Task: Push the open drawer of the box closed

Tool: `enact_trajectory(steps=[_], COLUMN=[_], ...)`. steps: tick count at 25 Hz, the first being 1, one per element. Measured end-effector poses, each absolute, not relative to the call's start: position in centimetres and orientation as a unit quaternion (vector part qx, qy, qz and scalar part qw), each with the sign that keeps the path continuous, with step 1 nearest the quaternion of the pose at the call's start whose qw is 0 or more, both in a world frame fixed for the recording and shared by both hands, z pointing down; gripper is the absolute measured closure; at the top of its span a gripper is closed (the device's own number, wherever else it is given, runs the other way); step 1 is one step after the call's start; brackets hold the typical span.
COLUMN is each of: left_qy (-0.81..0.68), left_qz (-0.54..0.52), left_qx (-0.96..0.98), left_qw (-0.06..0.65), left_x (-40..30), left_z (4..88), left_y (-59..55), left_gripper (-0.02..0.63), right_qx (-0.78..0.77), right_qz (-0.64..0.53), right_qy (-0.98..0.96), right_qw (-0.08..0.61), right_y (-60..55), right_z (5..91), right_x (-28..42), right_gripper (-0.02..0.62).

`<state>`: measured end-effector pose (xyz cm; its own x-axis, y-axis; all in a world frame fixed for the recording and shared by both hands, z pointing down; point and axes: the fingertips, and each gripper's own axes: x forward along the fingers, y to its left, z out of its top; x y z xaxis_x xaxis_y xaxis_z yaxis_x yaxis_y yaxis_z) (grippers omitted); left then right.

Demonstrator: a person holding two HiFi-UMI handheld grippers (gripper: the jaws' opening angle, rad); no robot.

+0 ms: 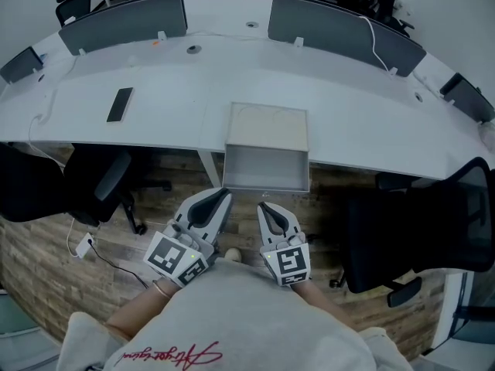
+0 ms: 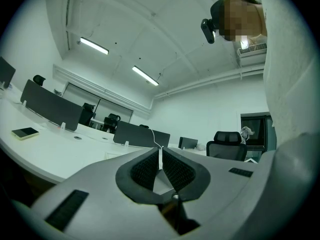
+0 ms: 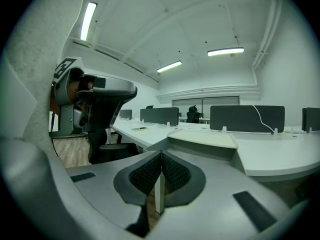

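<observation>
Head view shows the pale rectangular box [image 1: 267, 126] on the white tabletop [image 1: 155, 122], its grey drawer [image 1: 265, 178] pulled out toward me. My left hand-held gripper [image 1: 224, 197] and right hand-held gripper [image 1: 263, 205], both closed and empty, hover near its front; I'd push squarely and evenly.

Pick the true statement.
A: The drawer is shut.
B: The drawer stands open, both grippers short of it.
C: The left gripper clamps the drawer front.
B: the drawer juts from the box, and the left gripper and right gripper sit apart from it, jaws shut on nothing.
</observation>
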<state>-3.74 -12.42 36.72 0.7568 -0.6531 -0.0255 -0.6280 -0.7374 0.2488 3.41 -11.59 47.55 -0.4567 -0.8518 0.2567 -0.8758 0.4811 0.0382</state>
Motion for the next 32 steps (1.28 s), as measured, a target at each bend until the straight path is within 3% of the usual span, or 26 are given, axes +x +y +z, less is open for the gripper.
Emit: enact_trajectory(steps=[32], left_qy=[-0.362], left_qz=[-0.041], left_qx=[0.926], left_qw=[0.103], left_x=[-5.6], left_z=[36.5], left_y=[-12.9], left_gripper=[0.57], right_qx=[0.579], right_qz=[0.099], right_qy=[-0.799], right_qw=[0.128], right_y=[-14.4], right_z=[53.1], right_x=[6.4], right_gripper=[0.572])
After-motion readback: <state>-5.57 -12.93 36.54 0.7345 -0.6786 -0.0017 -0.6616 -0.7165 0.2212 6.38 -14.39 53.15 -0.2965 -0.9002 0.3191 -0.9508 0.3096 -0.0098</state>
